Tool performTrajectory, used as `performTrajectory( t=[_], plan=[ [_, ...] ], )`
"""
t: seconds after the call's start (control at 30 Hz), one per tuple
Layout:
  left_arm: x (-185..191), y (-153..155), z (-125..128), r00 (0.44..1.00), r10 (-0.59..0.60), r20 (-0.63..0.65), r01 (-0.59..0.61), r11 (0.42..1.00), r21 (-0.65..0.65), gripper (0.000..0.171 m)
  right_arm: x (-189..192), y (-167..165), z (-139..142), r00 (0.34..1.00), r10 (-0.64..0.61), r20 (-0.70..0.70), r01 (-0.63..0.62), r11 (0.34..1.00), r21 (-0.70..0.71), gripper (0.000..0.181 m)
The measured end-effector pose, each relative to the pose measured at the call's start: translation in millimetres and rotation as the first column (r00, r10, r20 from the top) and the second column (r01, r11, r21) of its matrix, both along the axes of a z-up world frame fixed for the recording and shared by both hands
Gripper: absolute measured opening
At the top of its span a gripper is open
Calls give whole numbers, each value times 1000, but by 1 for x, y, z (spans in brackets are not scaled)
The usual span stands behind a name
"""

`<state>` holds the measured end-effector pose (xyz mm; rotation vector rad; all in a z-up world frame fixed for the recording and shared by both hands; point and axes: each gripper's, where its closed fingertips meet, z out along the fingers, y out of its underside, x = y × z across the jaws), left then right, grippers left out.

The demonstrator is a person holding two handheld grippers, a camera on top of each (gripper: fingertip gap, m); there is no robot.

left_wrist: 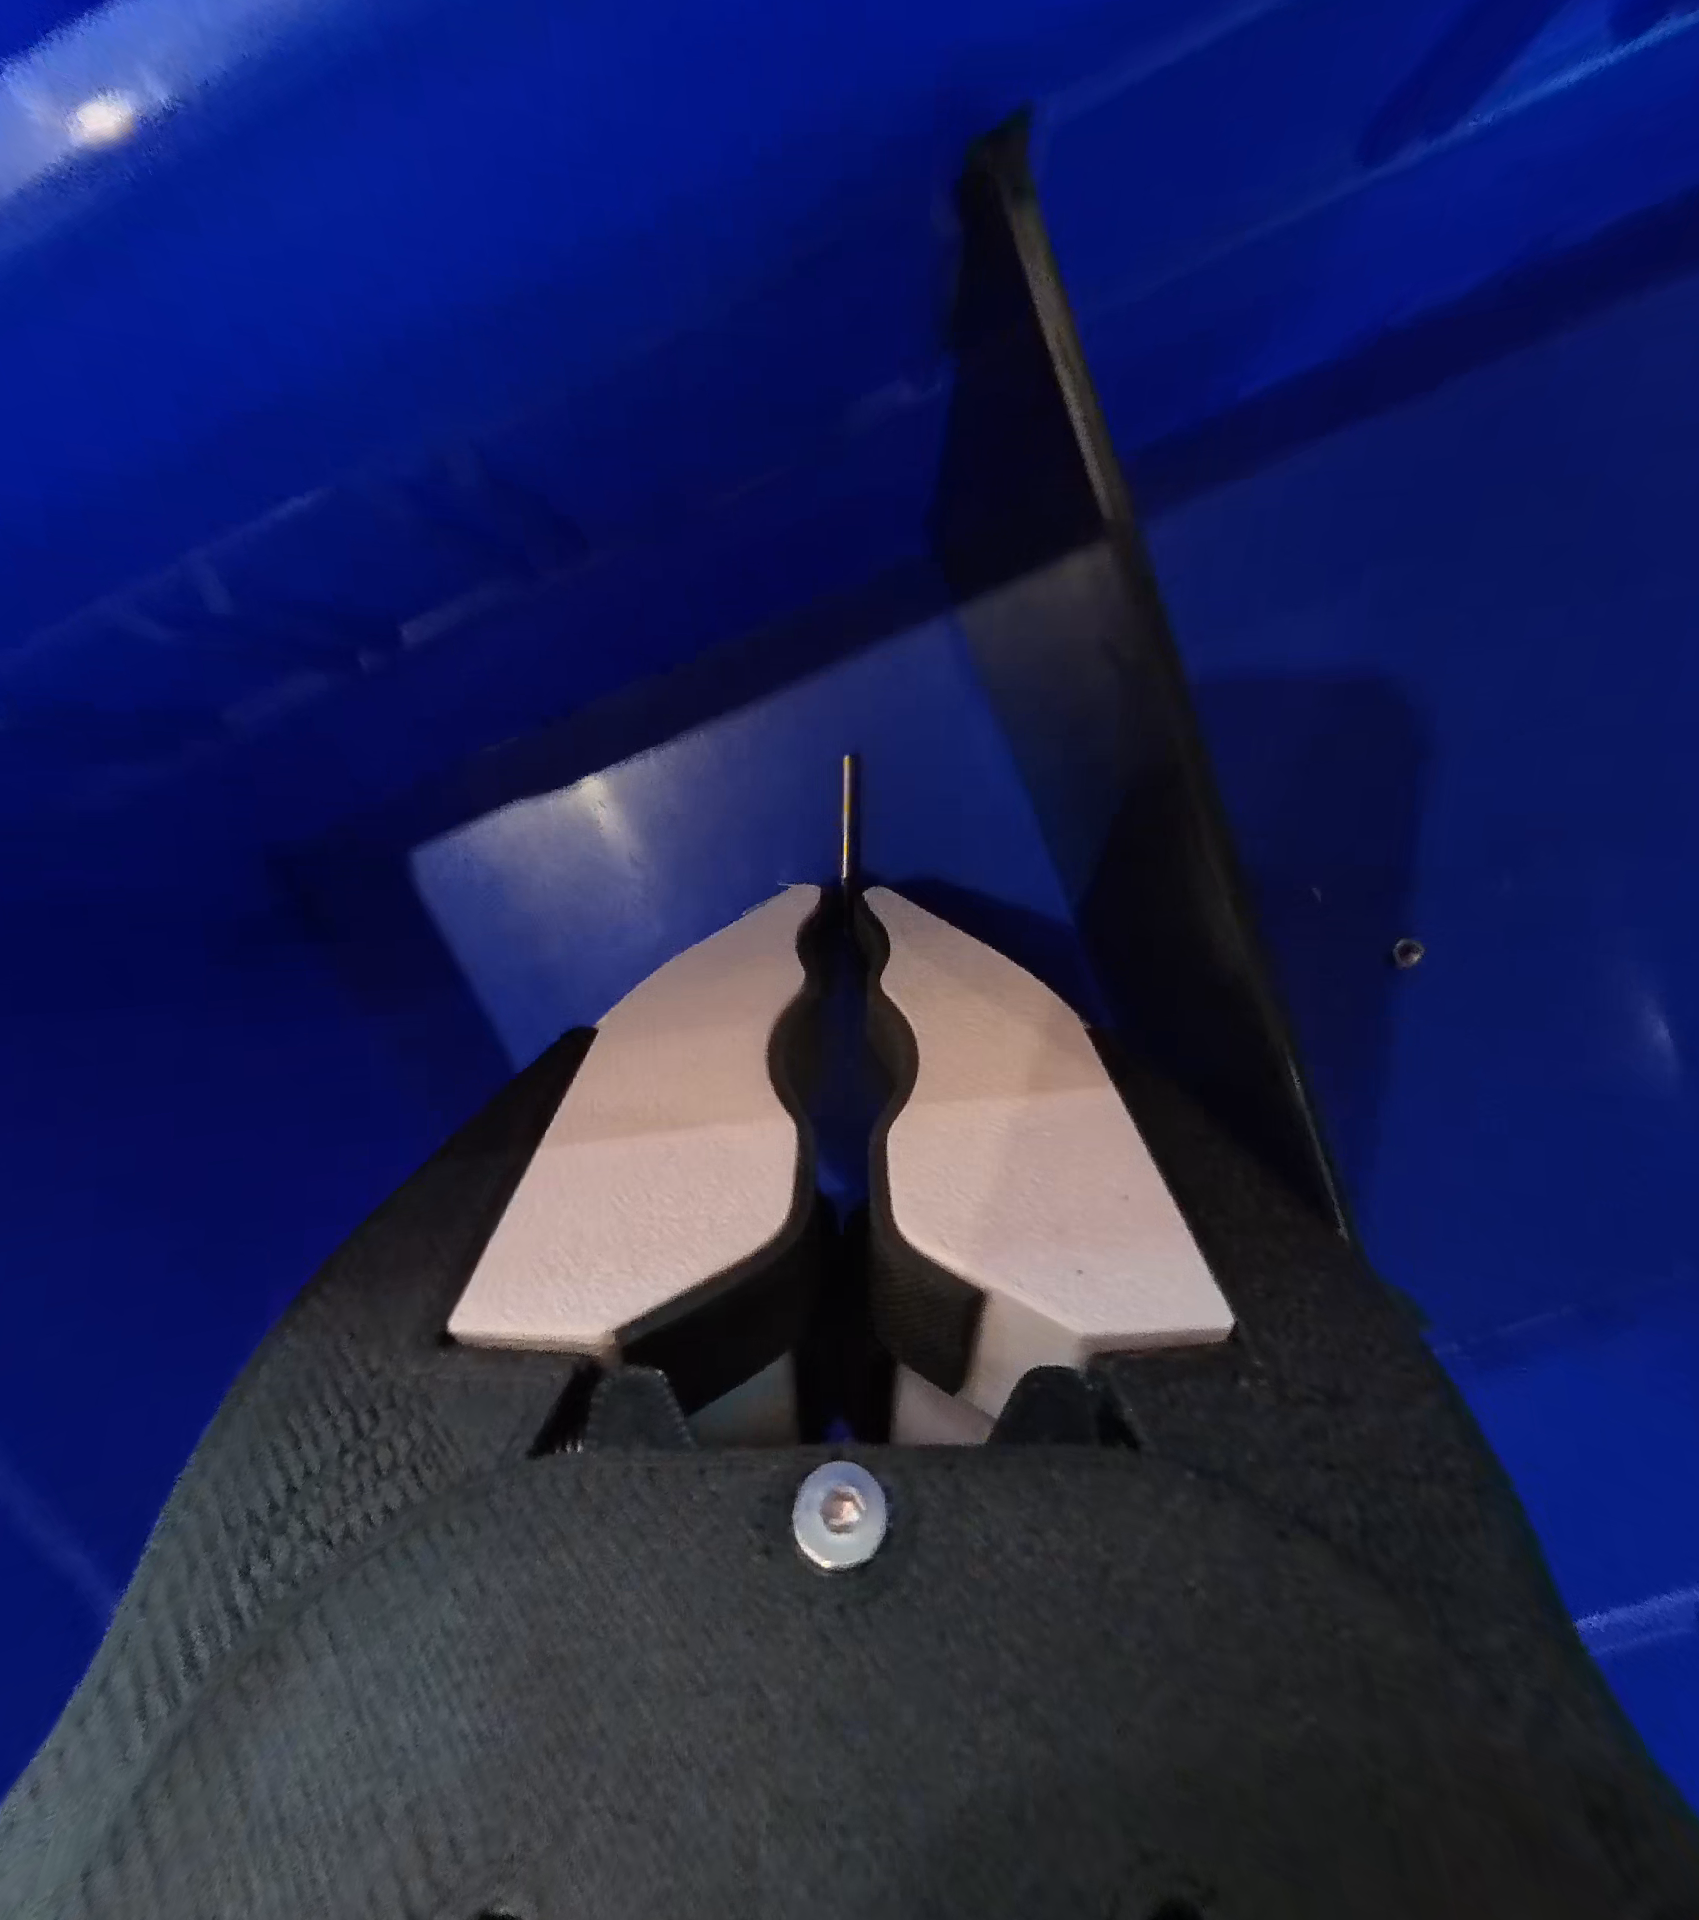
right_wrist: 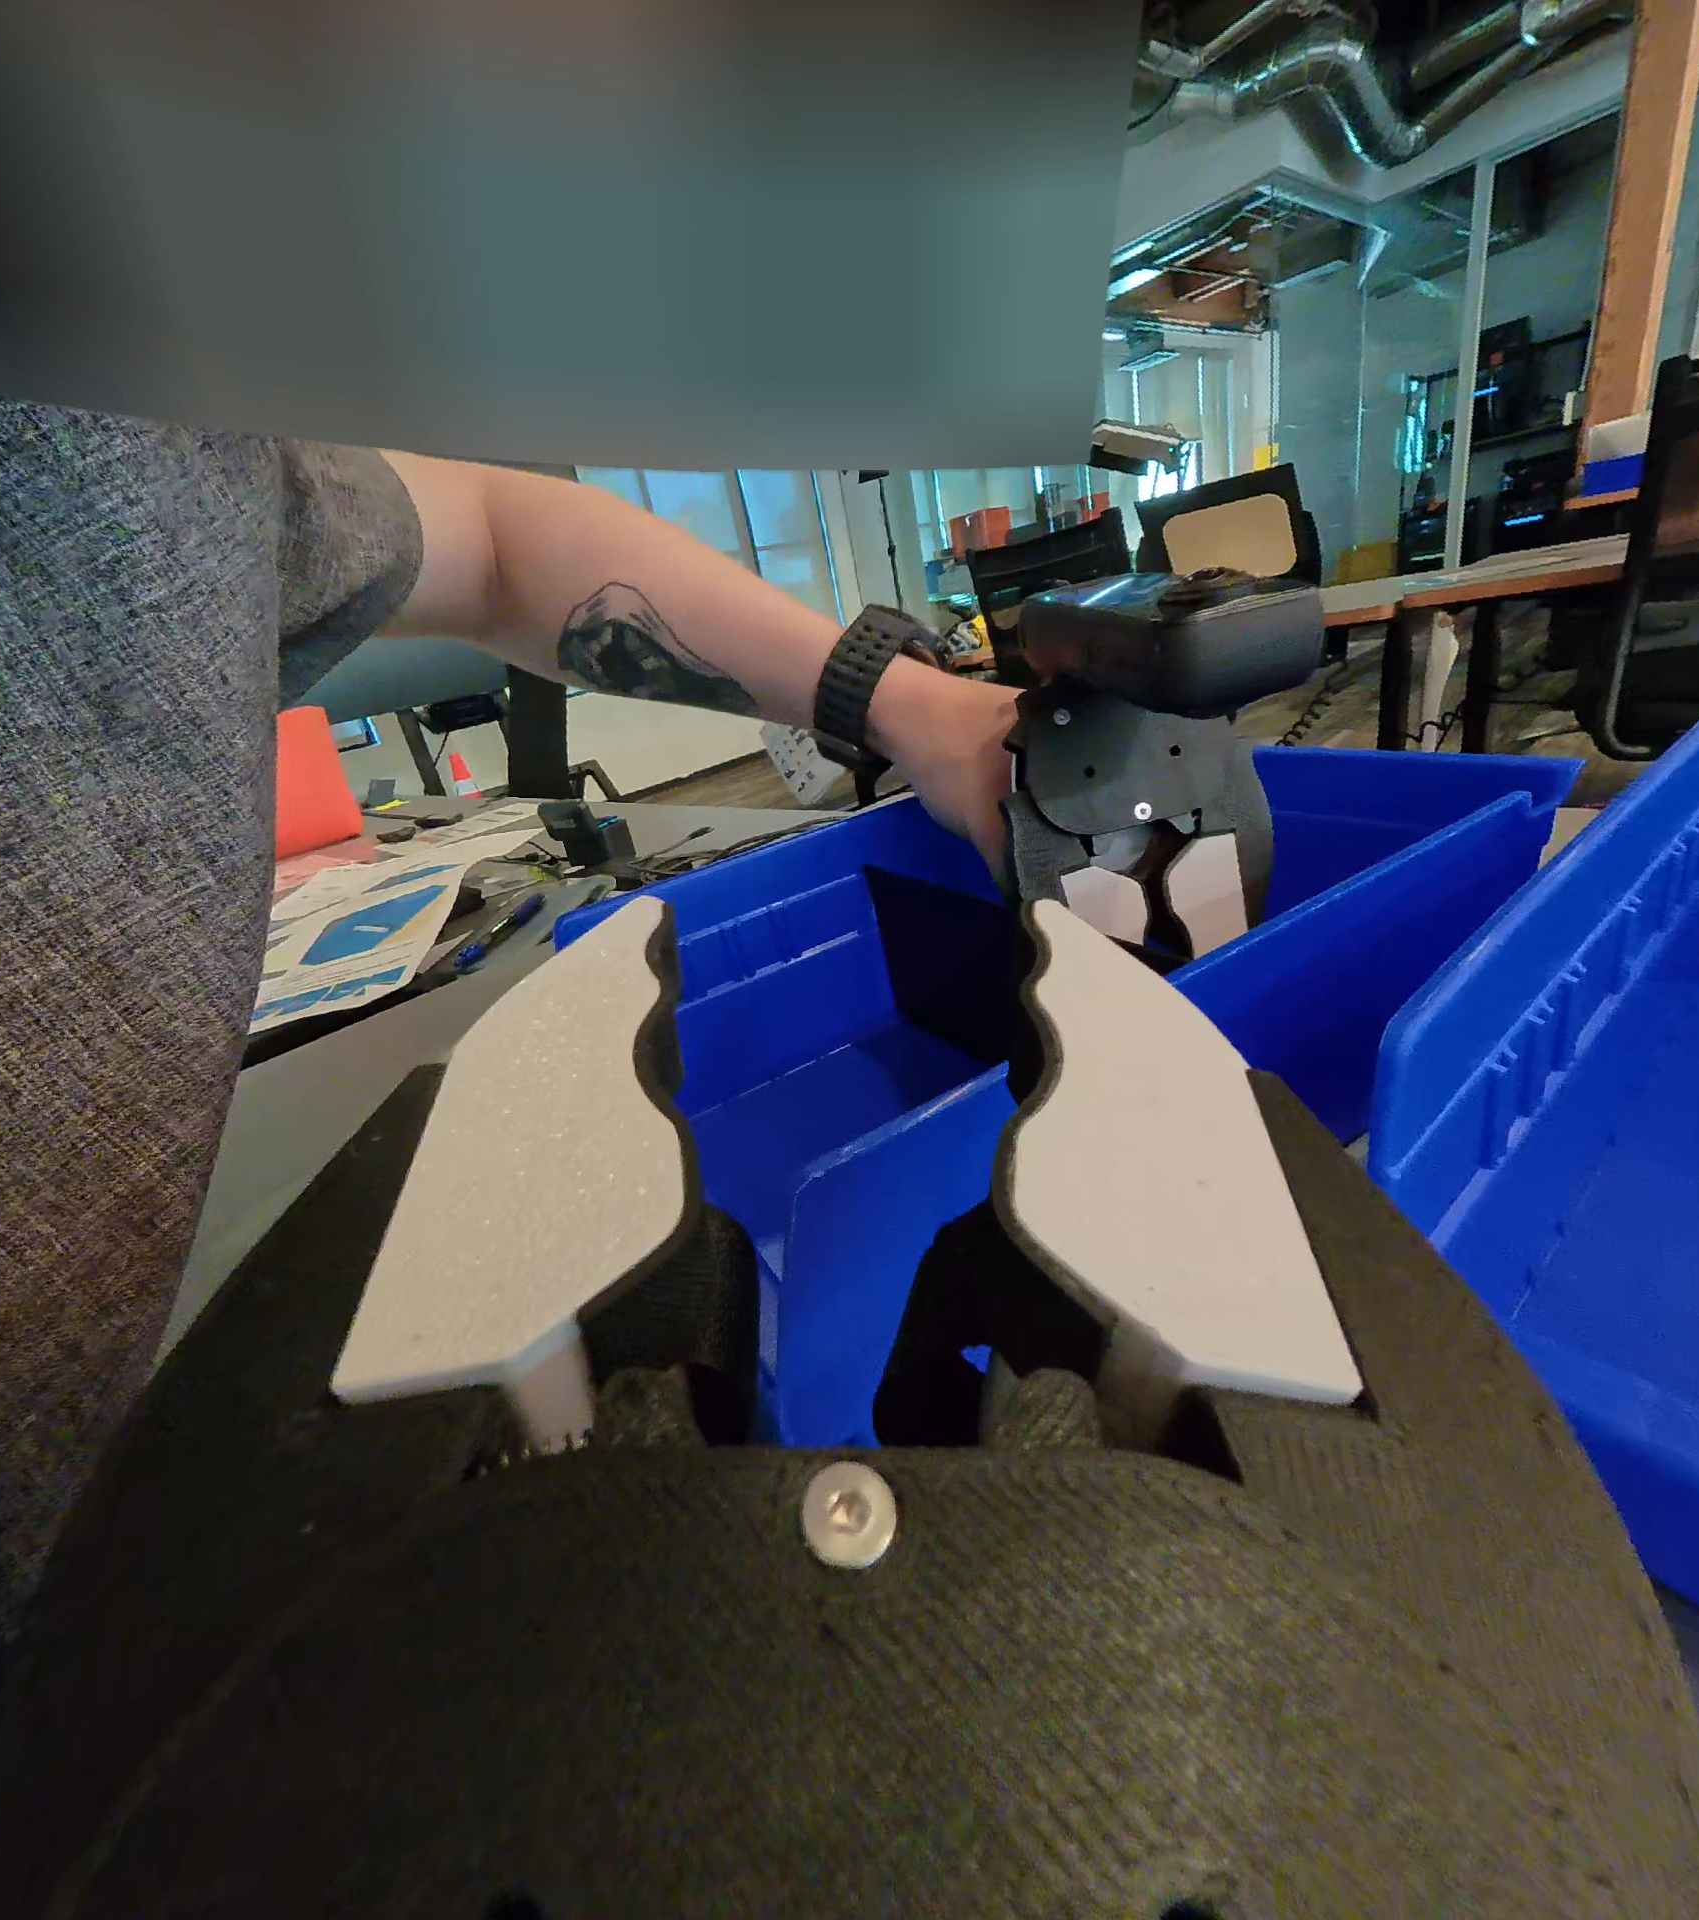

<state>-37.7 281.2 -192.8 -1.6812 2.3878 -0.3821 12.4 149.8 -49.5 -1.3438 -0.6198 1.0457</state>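
My left gripper is down inside a blue plastic bin. It is shut on a thin metal pin that sticks straight out past the fingertips. A black divider stands just to its right. A tiny dark part lies on the bin floor beyond the divider. In the right wrist view my right gripper is open and empty, held in front of the same bin with its black divider. The left gripper reaches into the bin's far side, held by a person's hand.
Two more blue bins stand to the right, one in the middle and a larger one nearest. Papers and a blue pen lie on the grey table at left. The person's arm crosses above the bin. Spacing between my two grippers at the tips: around 20 centimetres.
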Motion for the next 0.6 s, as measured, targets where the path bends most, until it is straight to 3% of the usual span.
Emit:
performTrajectory(
  t=[0.6],
  plan=[
    [-3,11,5,998,63,-22,-63,998,-18,3,-1,1,-2,1000,-6,9,6,1000,4,62]
  ],
)
